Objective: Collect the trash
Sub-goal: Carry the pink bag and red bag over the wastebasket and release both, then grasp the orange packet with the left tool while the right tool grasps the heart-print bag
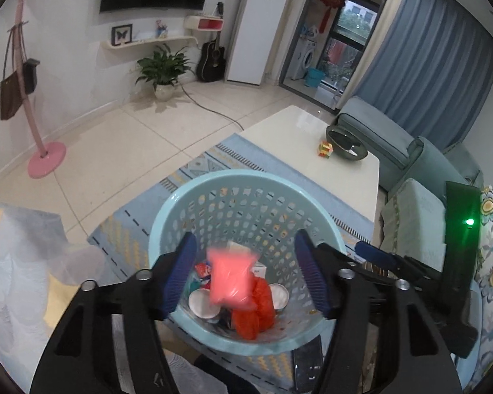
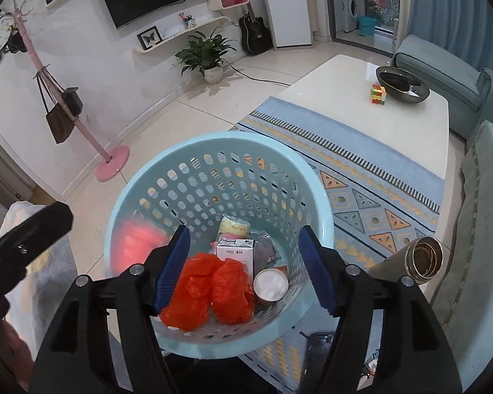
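Trash is being dropped into the pale blue basket, which is standing on the patterned rug just below both tongs. Going from left to right in the left wrist view, the left gripper is being held with its jaws spread wide and nothing pressed between the pads; a blurred pink packet is seen between and beyond them, apart from both fingers, and is judged to be falling free into the basket. It is being read as light, soft and crinkly film, best pinched across its flat middle or at a sealed edge. Below it, an orange plastic bag is lying crumpled on the basket floor: limp, nearly weightless, slippery, and best gathered at a bunched fold. White round cups are lying beside it, likely thin and crushable, so a gentle hold at the rim is being advised.

Further right, the right gripper is likewise being held wide and empty over the basket. A small white carton is standing beyond its fingers, stiff enough to be taken by its flat sides.
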A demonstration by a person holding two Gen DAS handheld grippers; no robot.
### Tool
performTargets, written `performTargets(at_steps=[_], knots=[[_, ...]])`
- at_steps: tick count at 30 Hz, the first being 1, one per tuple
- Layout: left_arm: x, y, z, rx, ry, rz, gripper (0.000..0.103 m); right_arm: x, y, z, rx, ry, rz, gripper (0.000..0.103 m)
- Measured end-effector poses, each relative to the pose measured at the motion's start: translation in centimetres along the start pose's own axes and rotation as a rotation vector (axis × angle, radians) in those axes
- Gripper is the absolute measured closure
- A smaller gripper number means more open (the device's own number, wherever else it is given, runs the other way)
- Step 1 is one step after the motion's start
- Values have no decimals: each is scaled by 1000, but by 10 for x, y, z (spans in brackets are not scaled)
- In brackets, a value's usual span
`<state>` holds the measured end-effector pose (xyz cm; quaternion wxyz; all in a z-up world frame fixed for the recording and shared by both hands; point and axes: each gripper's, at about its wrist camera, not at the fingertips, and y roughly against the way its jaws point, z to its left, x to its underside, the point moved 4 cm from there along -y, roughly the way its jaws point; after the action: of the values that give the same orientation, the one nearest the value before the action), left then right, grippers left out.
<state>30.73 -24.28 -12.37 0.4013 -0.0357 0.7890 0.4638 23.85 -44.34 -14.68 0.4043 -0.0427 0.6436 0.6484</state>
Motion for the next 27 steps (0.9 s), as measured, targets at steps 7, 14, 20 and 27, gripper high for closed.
performTargets(at_steps=[7,14,20,27], knots=[[9,19,12,-13,30,-19,40,5,10,10,-22,24,-11,38],[15,49,26,-31,70,-62,35,10,29,37,-44,70,-33,37],[25,88,42,-69,104,-116,33,14,52,62,-64,111,-70,35],[40,163,69,-300,102,-277,28,26,66,116,-120,188,-81,34]])
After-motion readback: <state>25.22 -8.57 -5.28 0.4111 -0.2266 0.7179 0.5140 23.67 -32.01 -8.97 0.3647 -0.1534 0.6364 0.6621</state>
